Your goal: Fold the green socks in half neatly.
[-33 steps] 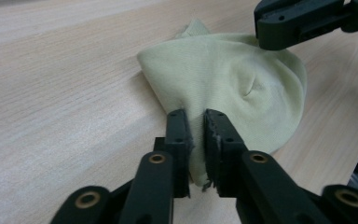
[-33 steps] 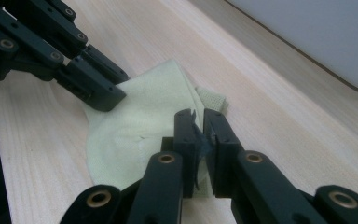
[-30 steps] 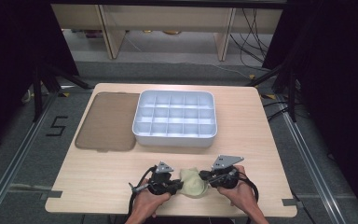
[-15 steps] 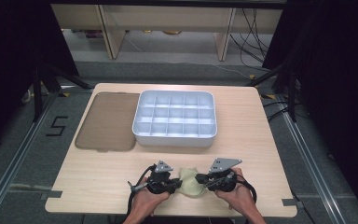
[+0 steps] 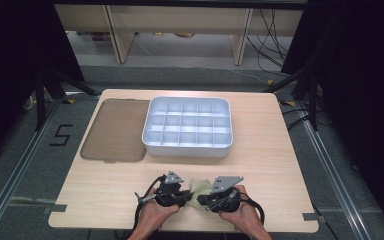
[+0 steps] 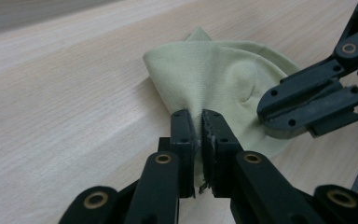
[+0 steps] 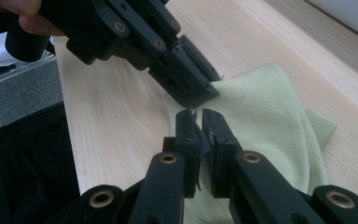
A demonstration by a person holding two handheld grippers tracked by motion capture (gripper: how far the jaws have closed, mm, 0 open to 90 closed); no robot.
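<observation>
From above we see the pale green cloth [image 5: 198,189] at the table's [image 5: 280,165] near edge between both grippers, our left gripper [image 6: 200,135] clamped on its fold in its own view, our right gripper [image 7: 200,128] pinching its edge likewise.

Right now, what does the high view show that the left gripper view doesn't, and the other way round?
High view alone: the white plastic compartment tray, the flat brown lid beside it, and both hands. Left gripper view alone: the left gripper shut on a fold of the pale green cloth, close up. Shared: that cloth, the right gripper and the light wooden table.
</observation>
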